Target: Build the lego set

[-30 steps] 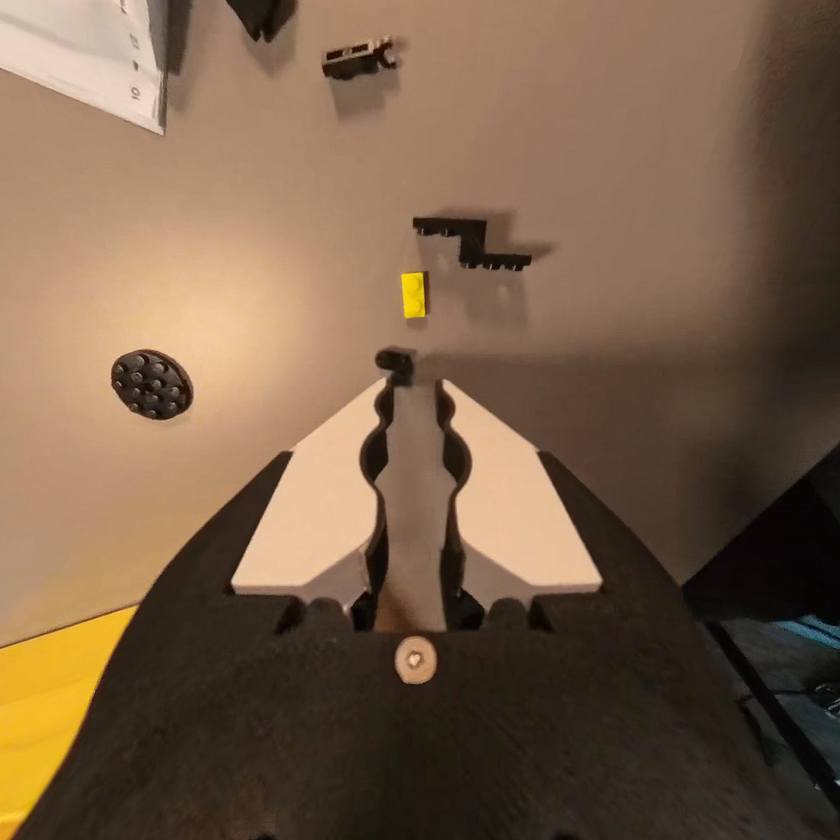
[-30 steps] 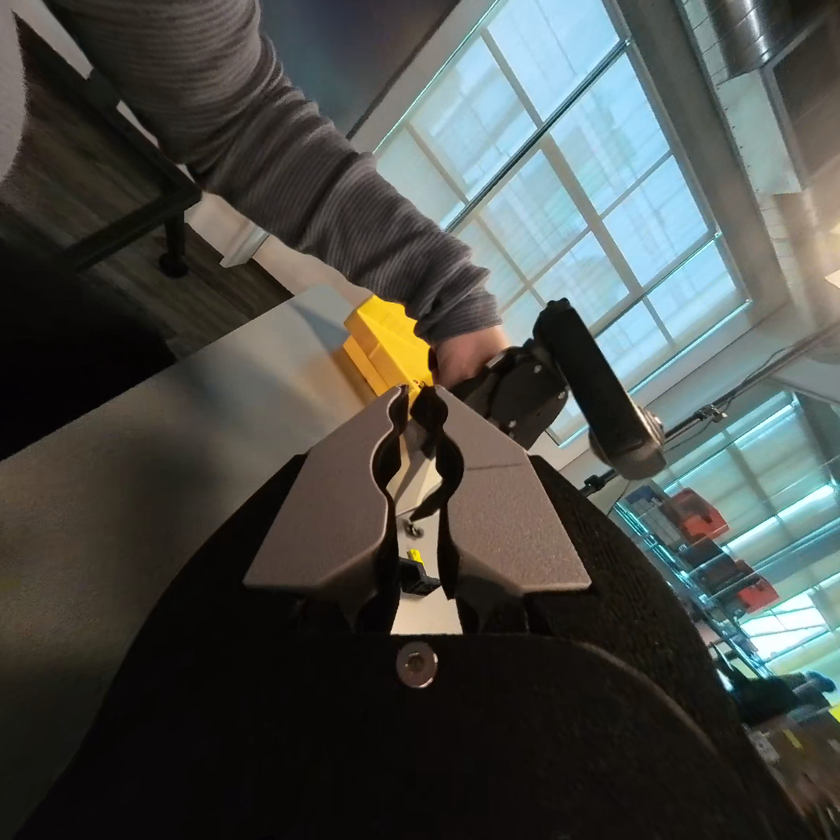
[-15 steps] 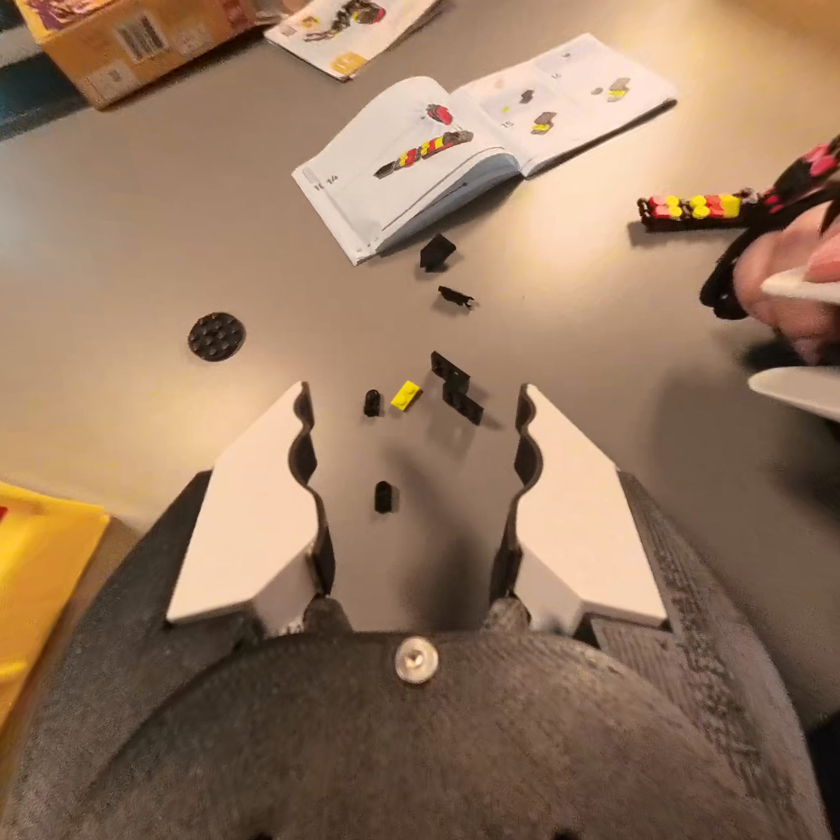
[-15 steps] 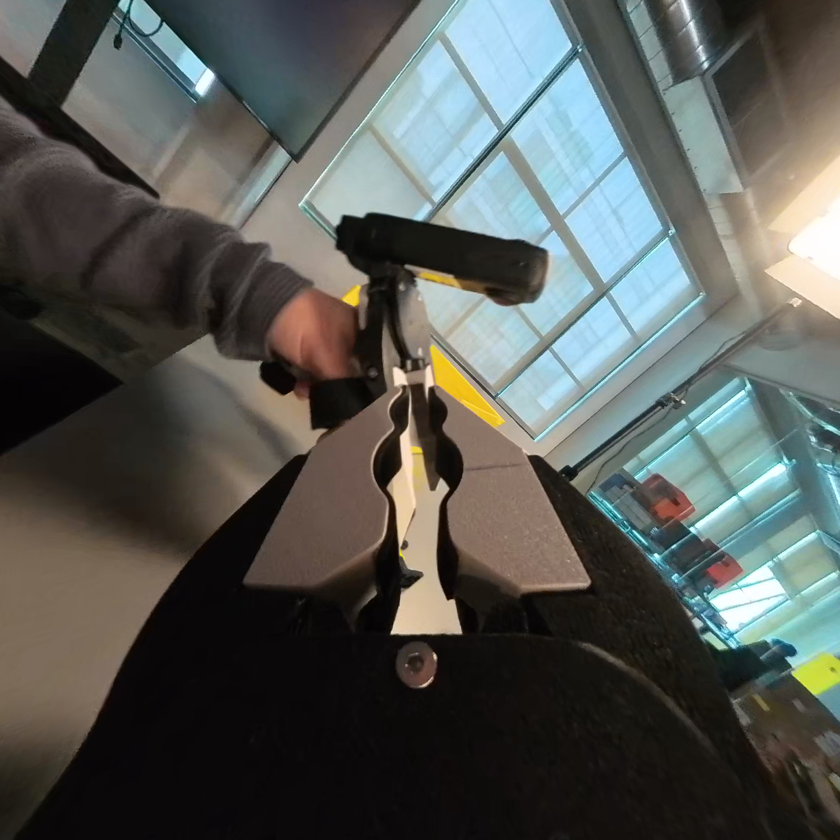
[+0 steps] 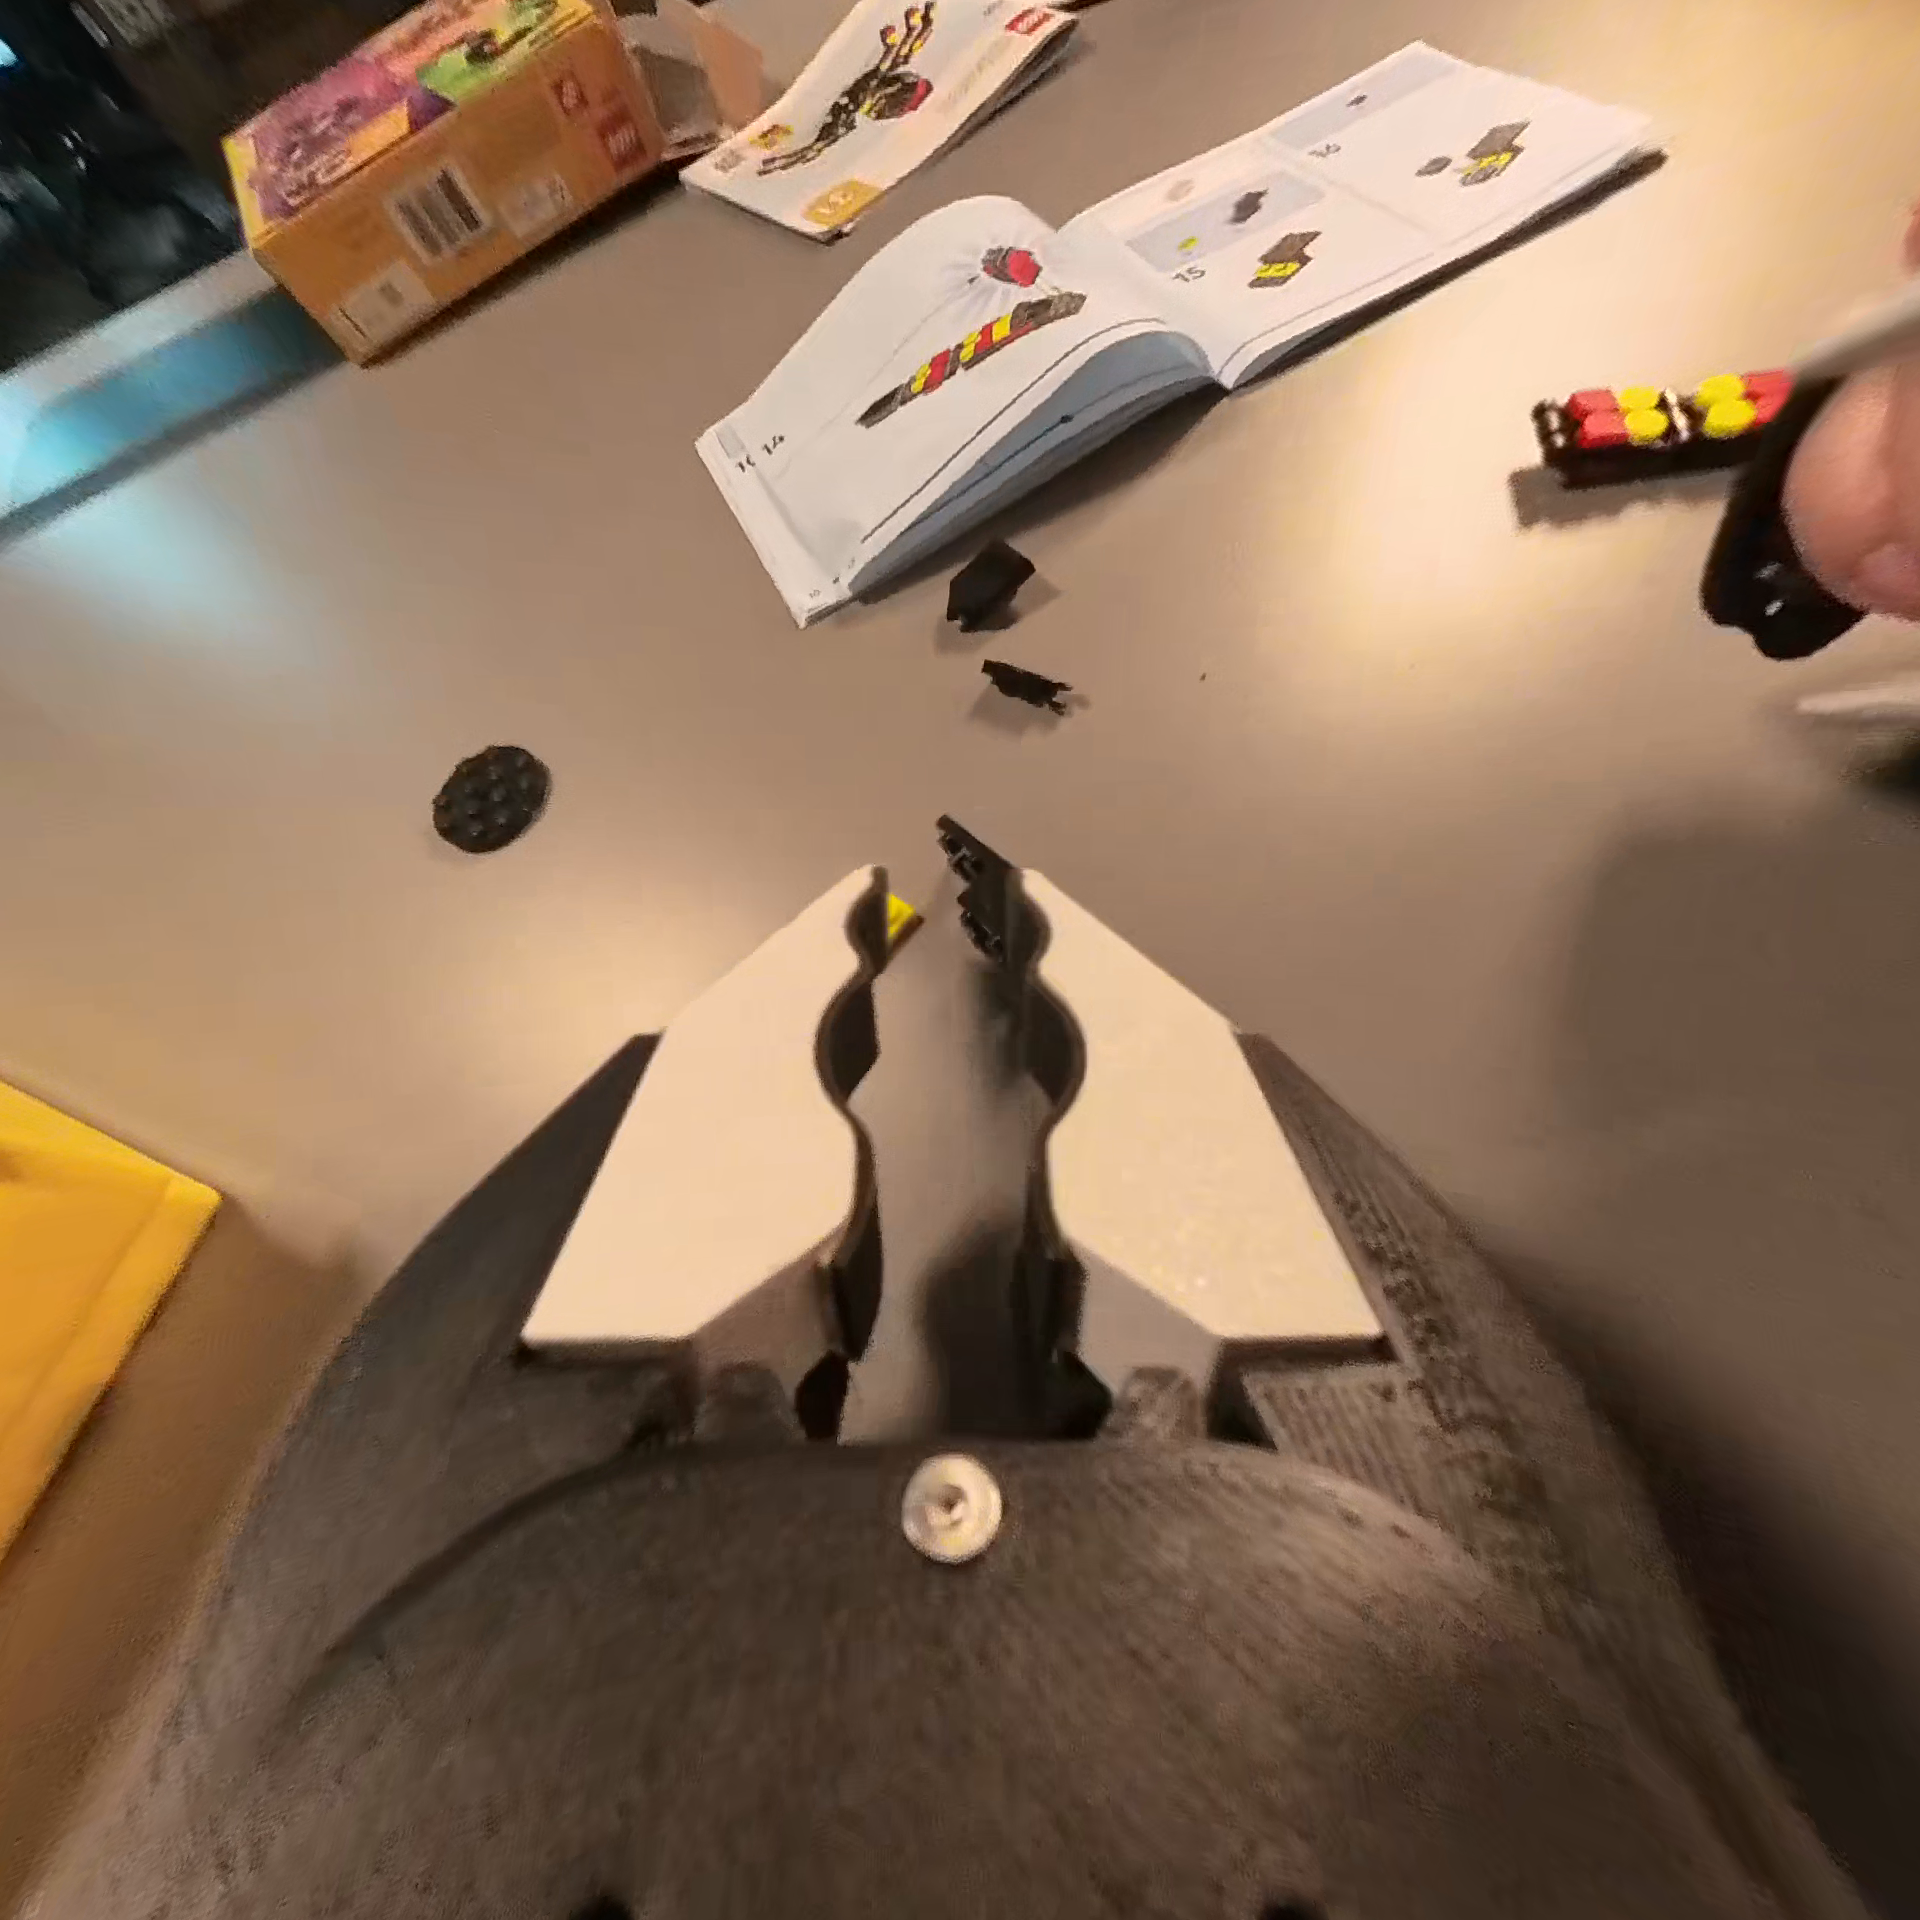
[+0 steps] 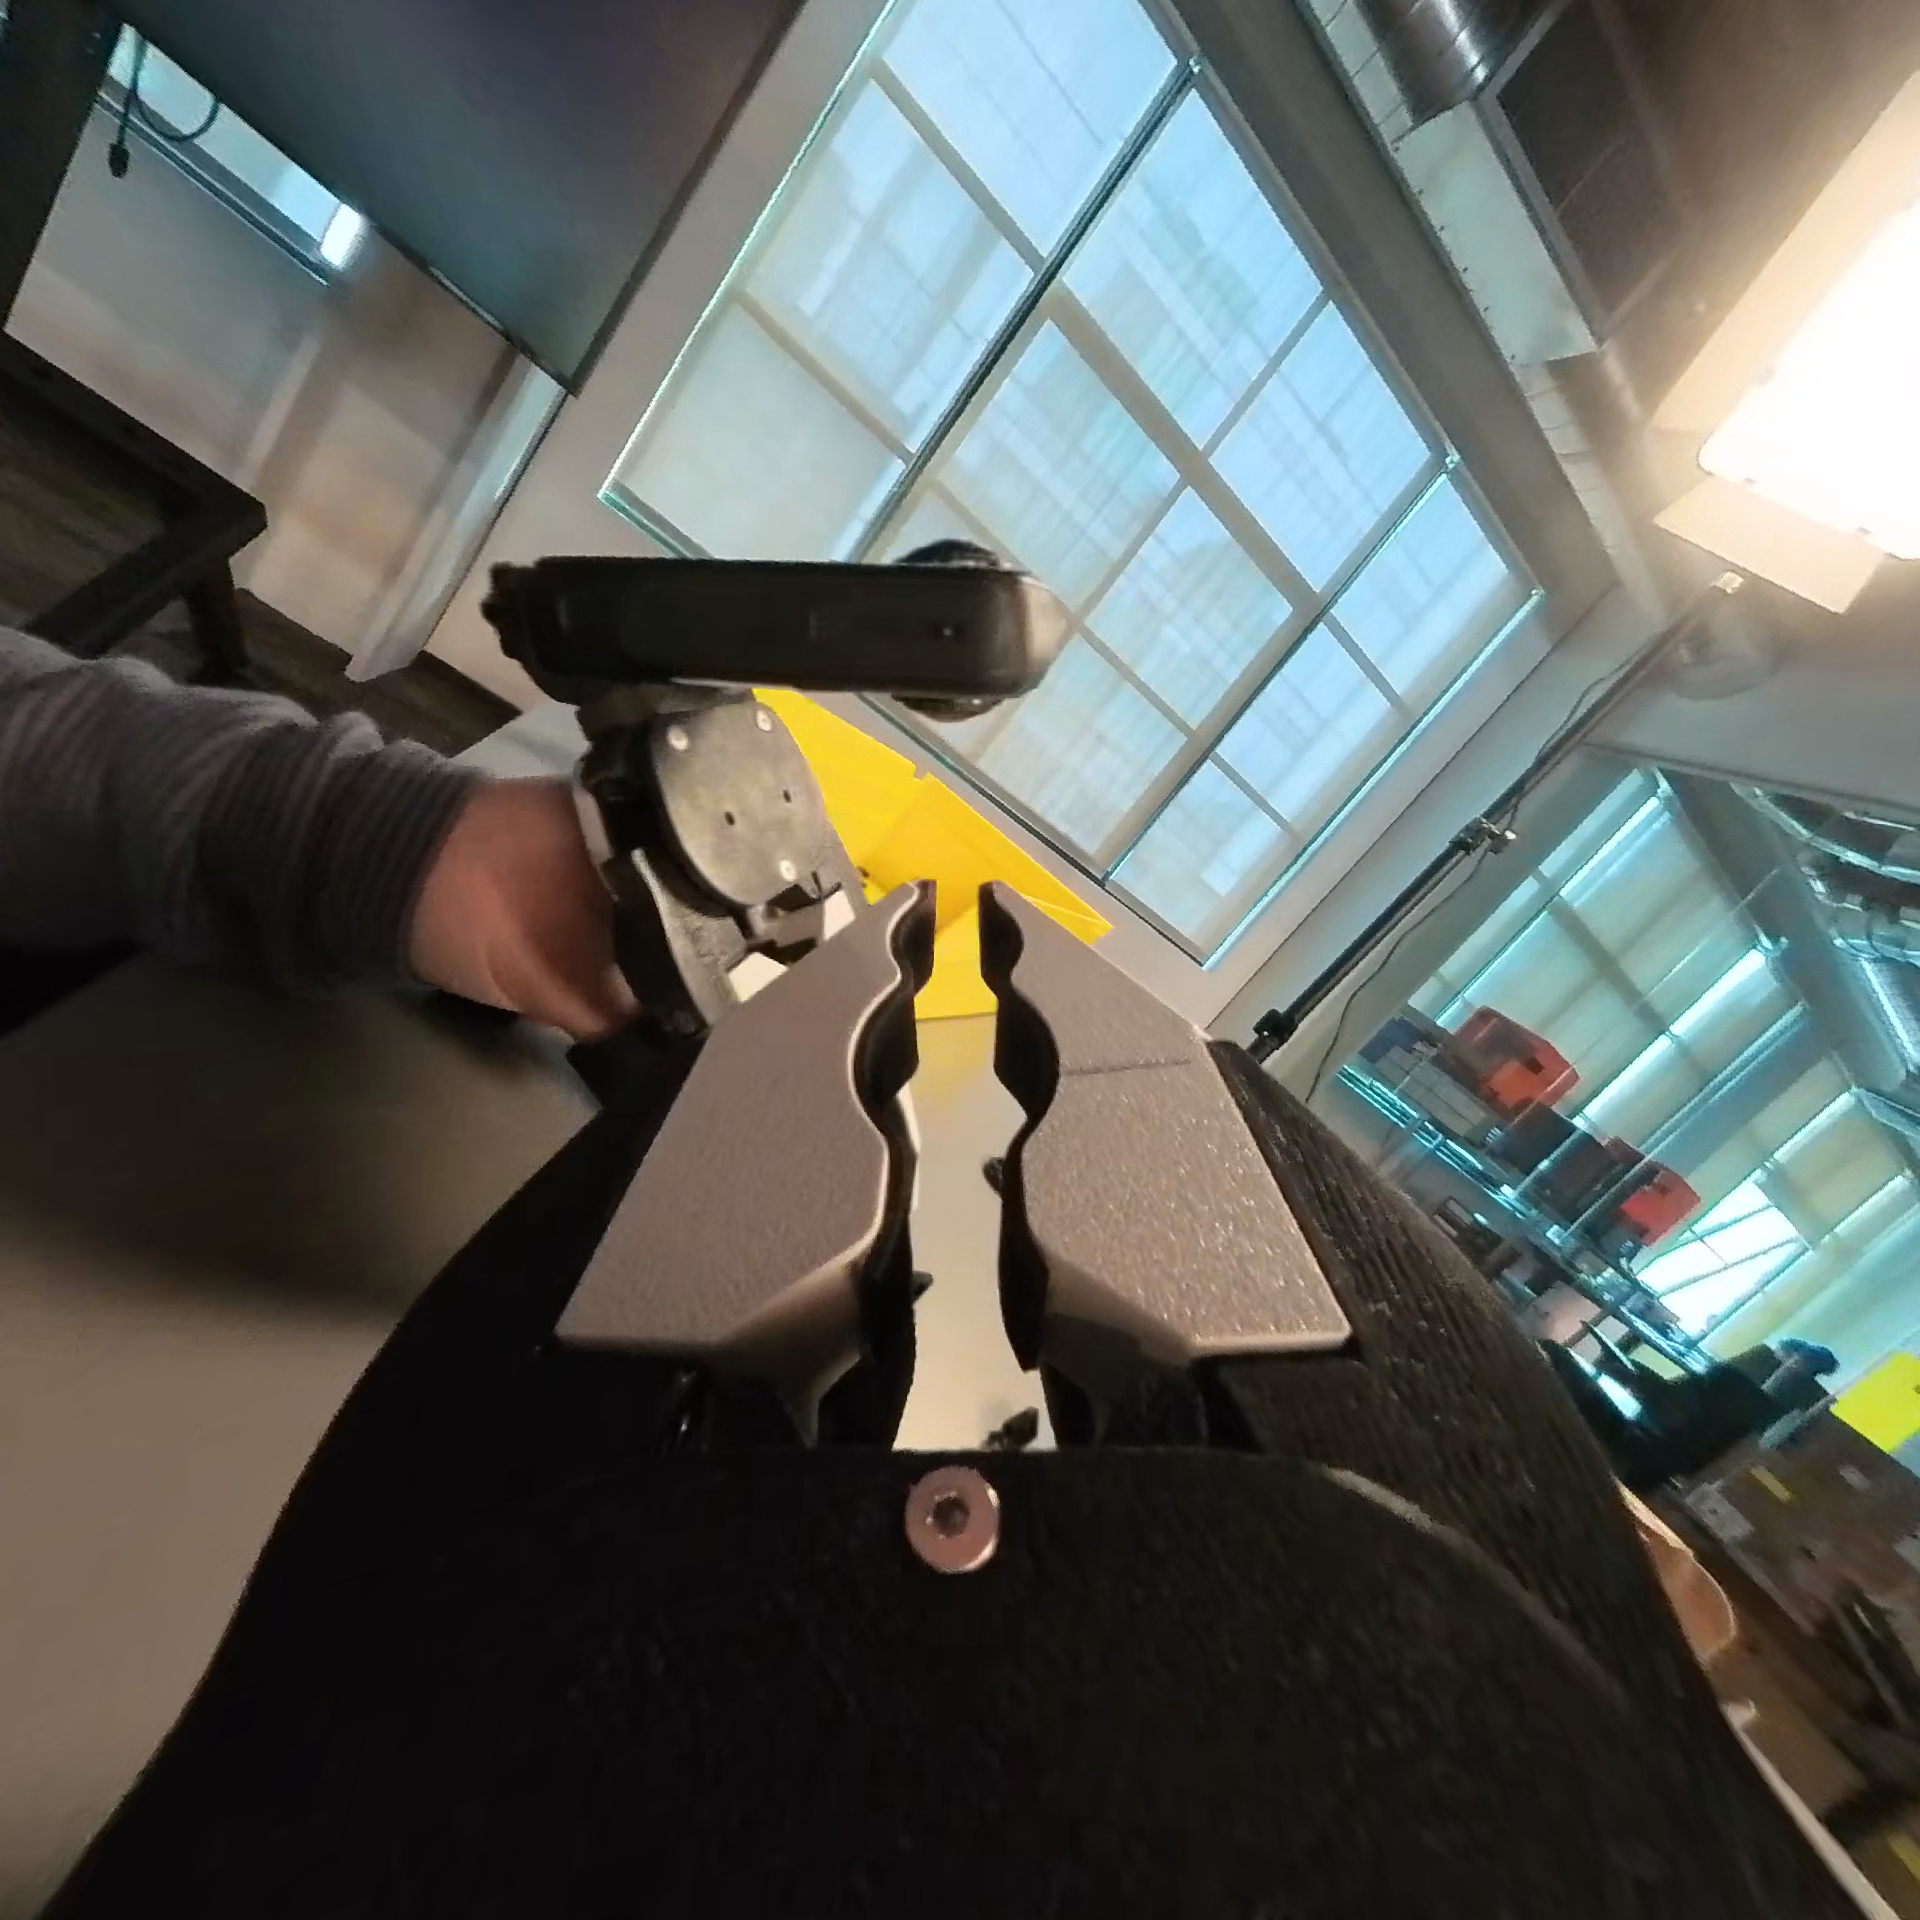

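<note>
Grey table (image 5: 312,644): loose black pieces are being displayed mid-surface.
Left gripper (image 5: 948,894): fingers are being held narrowly apart over black plate (image 5: 971,883), nothing pinched.
Right gripper (image 6: 956,904): fingers are being kept slightly parted, empty.

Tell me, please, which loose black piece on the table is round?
The studded black disc, left of the left gripper; the other black pieces are angular.

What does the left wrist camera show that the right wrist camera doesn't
Only the left wrist view shows the open instruction booklet, cardboard box, round black plate and red-and-yellow assembly. Only the right wrist view shows windows, shelving and the left gripper's camera mount. Both show the grey table and something yellow on it.
</note>
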Motion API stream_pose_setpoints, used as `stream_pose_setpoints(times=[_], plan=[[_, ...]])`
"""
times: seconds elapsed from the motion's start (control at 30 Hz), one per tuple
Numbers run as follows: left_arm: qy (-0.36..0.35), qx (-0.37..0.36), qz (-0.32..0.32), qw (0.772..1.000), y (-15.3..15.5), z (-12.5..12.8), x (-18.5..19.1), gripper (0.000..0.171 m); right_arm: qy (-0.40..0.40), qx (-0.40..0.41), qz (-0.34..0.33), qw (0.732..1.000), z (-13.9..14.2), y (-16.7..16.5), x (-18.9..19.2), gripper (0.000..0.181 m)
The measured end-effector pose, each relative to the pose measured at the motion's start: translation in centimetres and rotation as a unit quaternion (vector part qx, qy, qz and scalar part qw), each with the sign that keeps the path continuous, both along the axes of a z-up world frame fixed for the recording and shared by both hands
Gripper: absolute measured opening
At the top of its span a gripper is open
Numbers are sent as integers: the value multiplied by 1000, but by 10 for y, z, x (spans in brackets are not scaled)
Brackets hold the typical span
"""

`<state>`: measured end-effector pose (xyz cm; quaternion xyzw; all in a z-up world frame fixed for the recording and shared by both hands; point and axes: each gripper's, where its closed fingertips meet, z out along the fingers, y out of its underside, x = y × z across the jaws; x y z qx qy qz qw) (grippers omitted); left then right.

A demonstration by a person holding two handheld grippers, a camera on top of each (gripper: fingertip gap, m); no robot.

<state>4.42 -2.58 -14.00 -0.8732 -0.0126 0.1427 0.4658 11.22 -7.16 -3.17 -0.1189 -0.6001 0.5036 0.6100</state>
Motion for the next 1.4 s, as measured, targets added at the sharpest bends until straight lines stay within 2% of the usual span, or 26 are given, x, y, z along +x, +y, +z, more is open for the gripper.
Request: stream_pose_setpoints(times=[0.07,0.2,0.3,0.4,0.43,0.5,0.67,0.8,0.83,0.87,0.93,1.0,1.1,1.17,1.23,1.33,1.4], plan=[[22,-5,-8,1000,0,0,2,0,-2,-11,-8,1000,1,5,-2,6],[49,42,-17,998,-4,14,6,0,-15,-50,-17,998,3,19,-6,7],[38,72,-31,996,-7,23,8,0,-23,-72,-30,997,4,30,-9,9],[14,36,-38,999,-4,11,8,32,-22,-77,-27,996,5,31,-8,9],[14,14,-31,999,-3,4,6,38,-23,-75,-26,997,4,30,-8,9],[27,-16,-22,999,-3,-4,4,39,-23,-73,-25,997,4,28,-8,9],[35,-35,-25,998,-2,-9,5,29,-28,-85,-23,996,4,30,-9,9],[25,-43,-27,998,-2,-12,6,14,-31,-89,-25,995,3,32,-10,9],[29,-46,-29,998,-3,-13,6,5,-32,-89,-26,995,3,32,-10,9],[35,-43,-31,998,-3,-12,7,5,-33,-89,-27,995,3,33,-11,9],[52,-17,-43,998,-3,-4,10,4,-36,-90,-27,995,2,33,-11,9],[68,42,-62,995,-4,14,15,4,-40,-91,-25,995,2,32,-12,9],[60,175,-132,974,-10,54,34,4,-50,-102,-2,994,1,28,-11,14],[11,265,-206,942,-19,80,54,4,-67,-130,44,988,2,21,-8,26],[-56,333,-254,906,-32,102,65,4,-85,-162,95,979,4,15,-4,38],[-146,366,-296,870,-43,113,69,4,-92,-169,153,969,7,6,5,26],[-177,372,-326,851,-49,117,76,4,-99,-161,181,965,5,-3,10,25]])
